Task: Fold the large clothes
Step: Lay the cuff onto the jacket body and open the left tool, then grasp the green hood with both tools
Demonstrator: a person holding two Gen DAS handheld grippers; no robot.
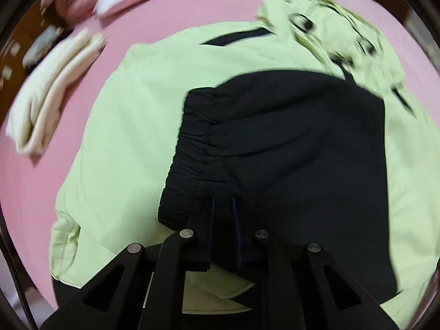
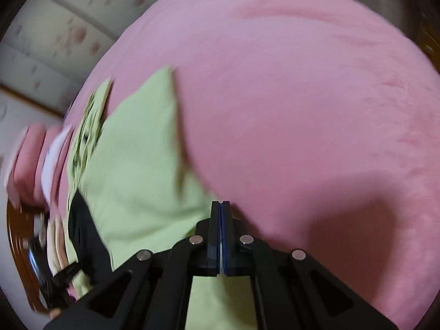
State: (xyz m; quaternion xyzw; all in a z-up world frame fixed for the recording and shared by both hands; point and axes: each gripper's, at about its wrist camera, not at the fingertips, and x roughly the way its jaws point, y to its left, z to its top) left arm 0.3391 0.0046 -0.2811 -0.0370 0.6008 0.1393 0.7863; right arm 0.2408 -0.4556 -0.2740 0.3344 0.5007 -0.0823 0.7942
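On the pink bed (image 1: 170, 13) lay the green jacket (image 1: 132, 115), soft, light, floppy. Left gripper (image 1: 222, 202) fingers nearly closed, pinching its dark cuff (image 1: 189, 148). Right gripper (image 2: 220, 205) fingers fully closed at the jacket's edge; hold unclear. Best gripped at cuffs and hems.

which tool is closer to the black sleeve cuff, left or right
Left. The left tool sits right at the black sleeve cuff; the right tool is closed at the green jacket's edge, apart from it.

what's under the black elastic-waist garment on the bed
The black elastic-waist garment lies on a light green garment, spread over the pink bedsheet. What the green fabric looks like beneath the black is covered.
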